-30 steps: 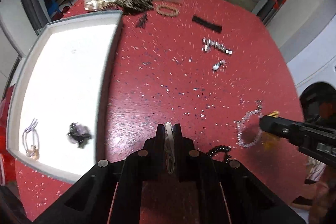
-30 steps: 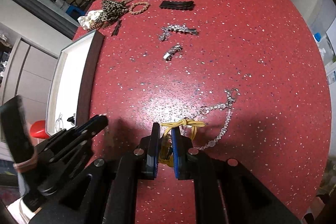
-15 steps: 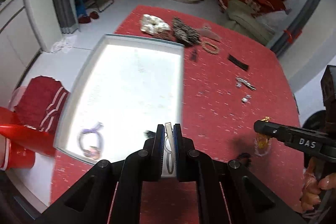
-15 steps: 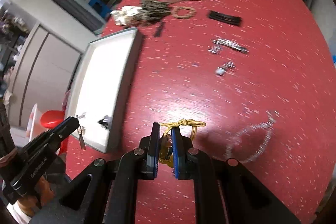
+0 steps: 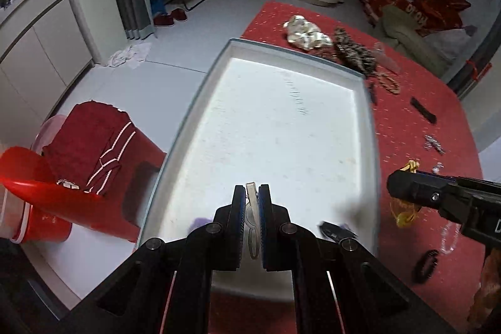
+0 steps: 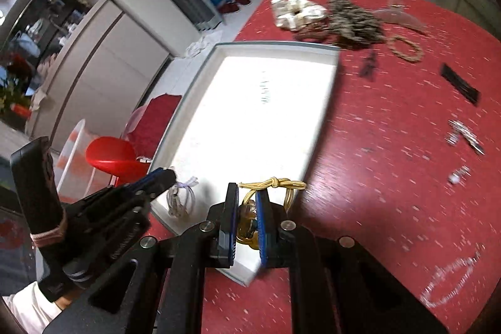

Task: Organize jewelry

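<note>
Both grippers are carrying pieces to the white tray [image 5: 200,102] on the red table [image 5: 407,127] — this looks like the delivery step. The left gripper [image 5: 252,208] is clamped on a clear hair clip [image 5: 251,193], poised over the tray's near end. The right gripper [image 6: 247,208] pinches a yellow knotted cord [image 6: 272,183] with an amber bead at the tray's near right corner, not clearly past the rim yet.

I'd judge the next move calls for each gripper to lower over bare tray floor, clear of what already lies there, then let go.

The left view shows a dark little piece [image 5: 336,230] in the tray's near right corner and a black coiled tie [image 5: 426,262] on the table; neither appears in the right view. The right view shows the purple-tied bundle [image 6: 181,196] whole — from the left it is only a sliver — plus a silver chain [image 6: 451,280] lying loose on the table.
</note>
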A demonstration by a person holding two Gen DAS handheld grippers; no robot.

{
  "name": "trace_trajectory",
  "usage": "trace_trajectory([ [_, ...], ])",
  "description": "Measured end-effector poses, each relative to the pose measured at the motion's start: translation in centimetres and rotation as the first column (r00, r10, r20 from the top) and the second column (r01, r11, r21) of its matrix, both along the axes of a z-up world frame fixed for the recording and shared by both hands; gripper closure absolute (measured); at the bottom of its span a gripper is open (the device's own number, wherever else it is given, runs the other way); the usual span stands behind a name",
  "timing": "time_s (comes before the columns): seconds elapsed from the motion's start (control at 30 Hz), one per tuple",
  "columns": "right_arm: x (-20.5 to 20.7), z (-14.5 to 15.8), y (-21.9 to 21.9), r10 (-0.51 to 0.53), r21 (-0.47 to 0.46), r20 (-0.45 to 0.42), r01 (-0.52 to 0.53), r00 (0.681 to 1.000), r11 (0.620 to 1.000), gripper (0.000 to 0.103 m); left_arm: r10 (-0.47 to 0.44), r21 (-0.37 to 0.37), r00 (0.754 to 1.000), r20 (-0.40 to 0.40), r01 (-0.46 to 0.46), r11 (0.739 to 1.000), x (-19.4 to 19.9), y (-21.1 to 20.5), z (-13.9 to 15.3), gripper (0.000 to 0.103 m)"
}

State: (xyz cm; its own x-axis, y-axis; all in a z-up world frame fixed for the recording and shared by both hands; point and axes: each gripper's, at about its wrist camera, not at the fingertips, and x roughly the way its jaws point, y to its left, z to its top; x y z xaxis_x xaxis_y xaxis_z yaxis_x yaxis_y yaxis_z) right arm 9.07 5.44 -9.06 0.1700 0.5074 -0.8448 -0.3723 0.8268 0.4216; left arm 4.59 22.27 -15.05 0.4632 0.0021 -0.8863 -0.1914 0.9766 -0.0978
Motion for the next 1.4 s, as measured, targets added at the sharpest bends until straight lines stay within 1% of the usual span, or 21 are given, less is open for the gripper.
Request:
trace_trajectory([
  [0.2, 1.7, -2.5, 2.6, 0.026, -0.027, -0.025, -0.026, 0.999, 0.999, 0.091, 0.014, 0.01, 0.999, -0.034, -0.014, 1.0, 1.2, 0.8, -2.0, 0.094],
  [0.33, 2.5, -4.3, 3.3, 0.029, -0.037, -0.062, -0.032, 0.998, 0.999, 0.091, 0.014, 0.02, 0.998, -0.058, -0.013, 1.0, 1.2, 0.8, -3.2, 0.094],
  [0.47, 3.0, -6.3, 3.7, 0.032, -0.069, -0.097, -0.039, 0.995, 0.997, 0.091, 0.023, 0.024, 0.997, -0.078, -0.021, 0.999, 1.4, 0.9, -3.9, 0.094],
  [0.53, 3.2, -6.9, 3.8, 0.031, -0.079, -0.11, -0.039, 0.993, 0.996, 0.091, 0.03, 0.038, 0.997, -0.074, -0.028, 0.999, 1.4, 0.9, -4.0, 0.094],
  [0.8, 3.9, -7.9, 3.7, 0.016, -0.063, -0.161, -0.026, 0.987, 0.998, 0.091, 0.036, 0.059, 0.995, -0.097, -0.031, 0.998, 1.6, 0.9, -4.2, 0.093],
  [0.97, 4.4, -7.4, 3.0, -0.007, 0.003, -0.206, 0.008, 0.979, 1.0, 0.09, 0.039, 0.075, 0.994, -0.102, -0.032, 0.997, 1.6, 0.9, -3.9, 0.093],
  [1.03, 4.7, -7.1, 2.5, -0.014, 0.026, -0.221, 0.021, 0.975, 0.999, 0.086, 0.048, 0.079, 0.993, -0.109, -0.039, 0.996, 1.6, 0.9, -3.9, 0.093],
  [1.1, 4.9, -6.7, 2.0, -0.022, 0.053, -0.233, 0.035, 0.972, 0.998, 0.073, 0.051, 0.084, 0.993, -0.108, -0.042, 0.996, 1.5, 1.0, -3.7, 0.093],
  [1.13, 5.0, -6.4, 1.8, -0.022, 0.063, -0.234, 0.038, 0.972, 0.997, 0.069, 0.05, 0.089, 0.993, -0.108, -0.041, 0.995, 1.5, 1.0, -3.6, 0.093],
  [1.17, 4.9, -6.1, 1.7, -0.023, 0.069, -0.231, 0.04, 0.973, 0.997, 0.063, 0.048, 0.094, 0.993, -0.108, -0.038, 0.995, 1.5, 0.9, -3.6, 0.093],
  [1.2, 4.9, -5.7, 1.5, -0.023, 0.074, -0.228, 0.041, 0.973, 0.996, 0.061, 0.047, 0.096, 0.993, -0.109, -0.037, 0.995, 1.5, 0.8, -3.5, 0.093],
  [1.33, 4.2, -4.6, 0.7, -0.028, 0.087, -0.215, 0.047, 0.976, 0.995, 0.058, 0.049, 0.102, 0.993, -0.108, -0.038, 0.994, 1.4, 0.7, -3.2, 0.093],
  [1.4, 3.8, -4.0, -0.3, -0.04, 0.084, -0.202, 0.058, 0.978, 0.995, 0.054, 0.053, 0.104, 0.993, -0.107, -0.042, 0.994, 1.3, 0.6, -3.0, 0.093],
])
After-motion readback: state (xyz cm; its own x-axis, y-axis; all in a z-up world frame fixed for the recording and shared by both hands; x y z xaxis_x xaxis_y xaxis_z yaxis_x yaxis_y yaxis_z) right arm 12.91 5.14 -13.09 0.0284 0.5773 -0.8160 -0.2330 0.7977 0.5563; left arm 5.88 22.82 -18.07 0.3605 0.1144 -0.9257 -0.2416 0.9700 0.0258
